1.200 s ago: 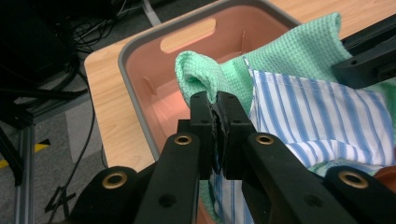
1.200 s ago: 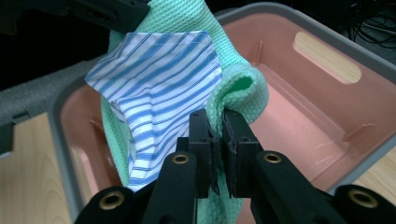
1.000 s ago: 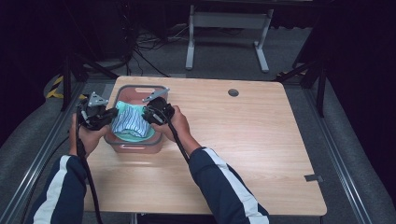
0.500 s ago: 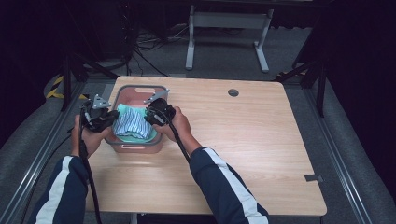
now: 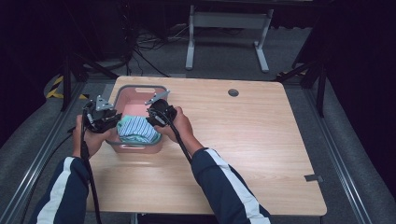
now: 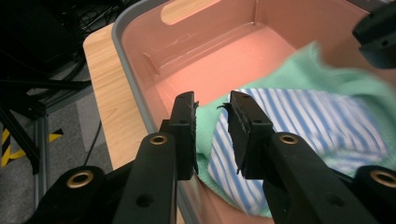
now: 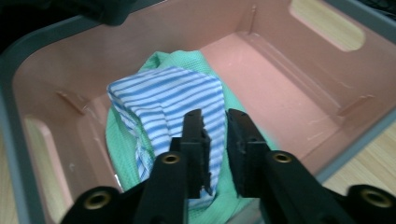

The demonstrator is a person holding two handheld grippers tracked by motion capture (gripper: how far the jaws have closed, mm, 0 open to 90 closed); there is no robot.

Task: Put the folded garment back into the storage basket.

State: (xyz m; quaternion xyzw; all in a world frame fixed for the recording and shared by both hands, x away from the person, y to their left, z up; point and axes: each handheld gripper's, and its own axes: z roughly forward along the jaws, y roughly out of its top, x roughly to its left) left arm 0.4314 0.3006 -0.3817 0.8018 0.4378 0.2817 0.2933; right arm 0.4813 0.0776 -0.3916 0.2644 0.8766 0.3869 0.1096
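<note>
- Smooth pink plastic bin (image 5: 140, 89) with grey rim holds soft striped cloth (image 7: 168, 100) on green waffle-weave cloth (image 7: 122, 154).
- Left gripper (image 6: 212, 130) and right gripper (image 7: 215, 144): jaws just opening, slightly parted, nothing pinched.

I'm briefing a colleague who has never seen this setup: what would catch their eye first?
Probably the pink bin near the table's left edge, with a blue-striped cloth lying on a green cloth at its near end. The left gripper and right gripper flank the pile; both have just been opening, nothing pinched between them.
</note>
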